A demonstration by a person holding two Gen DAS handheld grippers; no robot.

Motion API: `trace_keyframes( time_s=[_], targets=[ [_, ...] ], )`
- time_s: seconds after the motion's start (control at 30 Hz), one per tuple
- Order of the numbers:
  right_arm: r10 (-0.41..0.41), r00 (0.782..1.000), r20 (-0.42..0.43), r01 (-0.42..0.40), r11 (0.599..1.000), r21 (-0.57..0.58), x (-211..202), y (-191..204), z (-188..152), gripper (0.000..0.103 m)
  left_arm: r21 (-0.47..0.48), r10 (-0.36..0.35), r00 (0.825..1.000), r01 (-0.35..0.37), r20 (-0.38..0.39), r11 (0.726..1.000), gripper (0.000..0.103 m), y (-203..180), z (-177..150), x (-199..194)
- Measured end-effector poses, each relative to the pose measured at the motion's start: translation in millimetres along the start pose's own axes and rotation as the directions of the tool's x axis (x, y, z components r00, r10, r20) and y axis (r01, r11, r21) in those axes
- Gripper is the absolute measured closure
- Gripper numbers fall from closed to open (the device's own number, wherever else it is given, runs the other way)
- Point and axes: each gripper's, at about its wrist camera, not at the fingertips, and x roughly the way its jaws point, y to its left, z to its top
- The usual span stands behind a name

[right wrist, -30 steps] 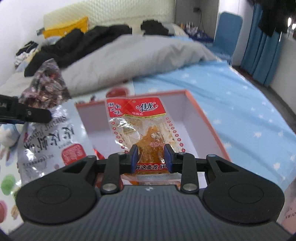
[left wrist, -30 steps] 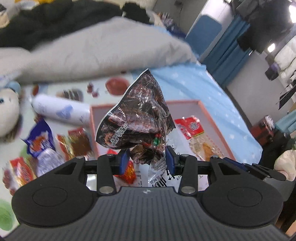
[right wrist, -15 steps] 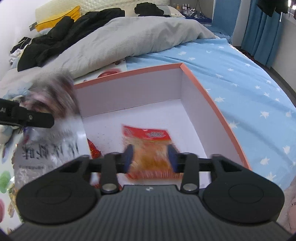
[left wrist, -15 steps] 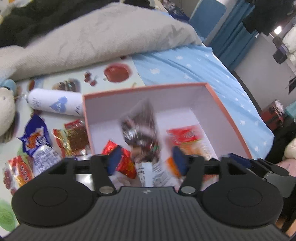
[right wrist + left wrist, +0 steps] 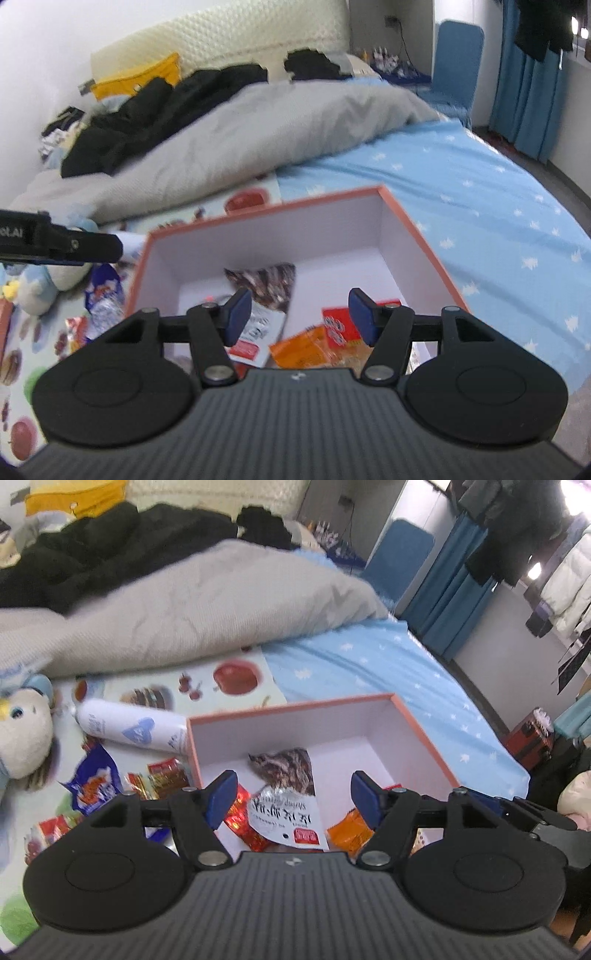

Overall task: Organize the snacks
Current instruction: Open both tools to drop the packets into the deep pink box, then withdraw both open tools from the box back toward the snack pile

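On the bed (image 5: 388, 664), a box (image 5: 417, 727) is holding a dark packet (image 5: 286, 771) and an orange packet (image 5: 310, 347). Both the left claw (image 5: 291, 794) and the right claw (image 5: 299, 314) are standing spread and empty above it, having just opened.

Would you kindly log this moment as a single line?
left gripper: open, empty | right gripper: open, empty | dark snack bag, orange packet: lying in box
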Motion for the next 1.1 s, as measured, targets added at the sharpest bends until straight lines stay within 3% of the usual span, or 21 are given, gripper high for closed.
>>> trace_keyframes(
  time_s=[0.57,1.1],
  targets=[
    [0.117,0.978,0.174,-0.105,0.992,-0.075,-65,58,21,0.042,0.001,0.041,0.978,-0.043,0.203,0.999,0.030,33,-9,-98],
    [0.224,0.954,0.200,-0.195,0.968,-0.155,-93,129,-11,0.042,-0.057,0.114,0.958,-0.102,0.264,0.993,0.030,93,-61,-161]
  ],
)
